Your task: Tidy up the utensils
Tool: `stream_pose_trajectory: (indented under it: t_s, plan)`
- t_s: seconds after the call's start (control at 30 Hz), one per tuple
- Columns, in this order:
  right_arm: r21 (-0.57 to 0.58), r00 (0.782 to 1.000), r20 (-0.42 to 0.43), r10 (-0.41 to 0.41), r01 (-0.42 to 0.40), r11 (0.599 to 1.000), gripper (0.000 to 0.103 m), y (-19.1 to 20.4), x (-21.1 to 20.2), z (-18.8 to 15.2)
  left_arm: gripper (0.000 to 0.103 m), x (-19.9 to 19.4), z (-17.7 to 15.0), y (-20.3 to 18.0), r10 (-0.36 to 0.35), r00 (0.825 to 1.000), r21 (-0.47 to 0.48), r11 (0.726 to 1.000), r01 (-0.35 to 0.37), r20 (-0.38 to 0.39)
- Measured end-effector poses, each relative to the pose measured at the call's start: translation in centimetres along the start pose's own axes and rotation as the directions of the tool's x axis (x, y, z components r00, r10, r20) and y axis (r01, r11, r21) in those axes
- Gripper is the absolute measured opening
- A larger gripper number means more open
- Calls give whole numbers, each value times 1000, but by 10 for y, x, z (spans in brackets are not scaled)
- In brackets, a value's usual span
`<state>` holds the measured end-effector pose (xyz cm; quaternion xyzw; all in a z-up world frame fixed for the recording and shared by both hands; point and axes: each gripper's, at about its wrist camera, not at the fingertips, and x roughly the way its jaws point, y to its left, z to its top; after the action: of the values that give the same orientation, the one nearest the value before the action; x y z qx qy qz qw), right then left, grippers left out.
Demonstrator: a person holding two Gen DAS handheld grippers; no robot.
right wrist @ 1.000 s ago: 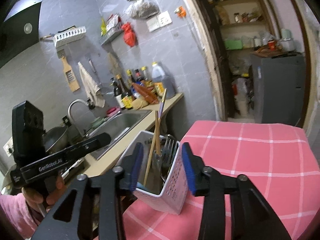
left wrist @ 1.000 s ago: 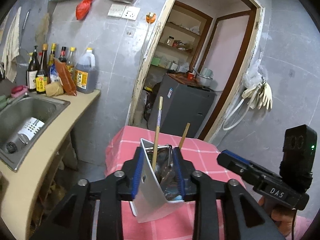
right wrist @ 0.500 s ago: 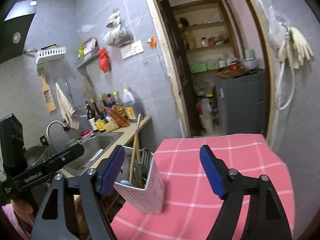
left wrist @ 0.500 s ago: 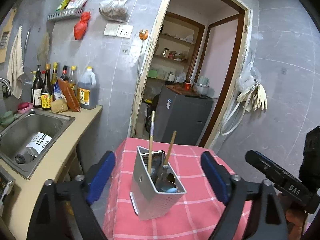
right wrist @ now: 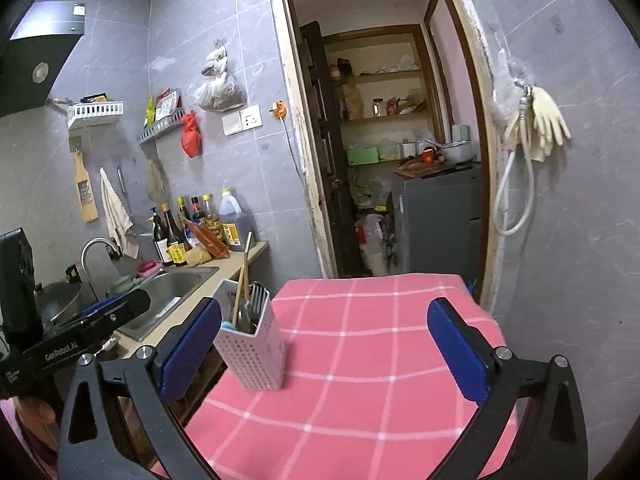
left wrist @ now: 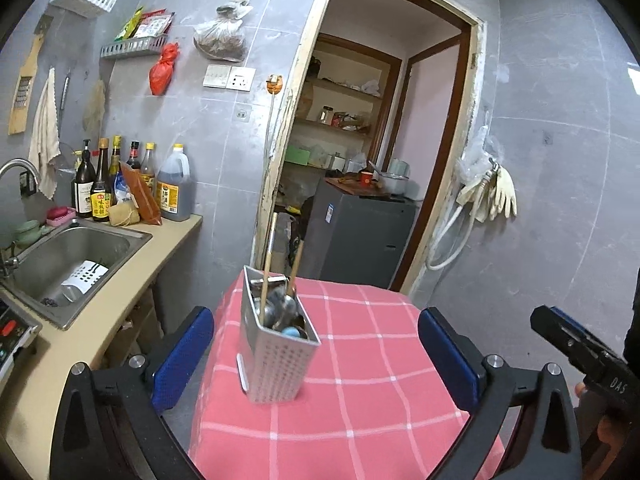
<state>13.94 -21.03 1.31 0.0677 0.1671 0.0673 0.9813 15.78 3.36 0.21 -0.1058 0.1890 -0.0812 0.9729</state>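
A white perforated utensil holder (left wrist: 276,360) (right wrist: 252,356) stands upright near the left edge of the table with the pink checked cloth (left wrist: 360,400) (right wrist: 380,340). Chopsticks (left wrist: 267,268), spoons and forks (right wrist: 258,300) stick out of it. My left gripper (left wrist: 316,332) is drawn back from the holder, its jaws opening wide and touching nothing. My right gripper (right wrist: 324,340) is also back from it, jaws opening; the holder sits just inside its left blue pad (right wrist: 192,344), apart from it. Each view shows the other gripper at its side edge.
A steel sink (left wrist: 72,256) with a white holder (left wrist: 86,278) lying in it is set in the beige counter at left. Sauce bottles (left wrist: 120,184) line the wall. Behind the table are a doorway and a grey cabinet (left wrist: 360,232). Rubber gloves (left wrist: 496,196) hang at right.
Both grippers were shut on the utensil holder. They have let go, opened wide and pulled back and up, leaving the holder standing on the table.
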Motion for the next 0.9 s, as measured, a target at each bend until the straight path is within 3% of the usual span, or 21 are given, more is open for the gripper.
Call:
stream_pose_trajectory:
  t_s: [0.5, 0.9]
  plan:
    - [-9, 1000, -14, -11, 11, 1000, 102, -5, -87, -28, 103, -83, -43, -30, 47, 999, -1, 999, -47, -26]
    - [-18, 999, 9, -49, 50, 999, 102, 2, -136, -54, 103, -124, -64, -39, 72, 997, 3, 997, -72, -18]
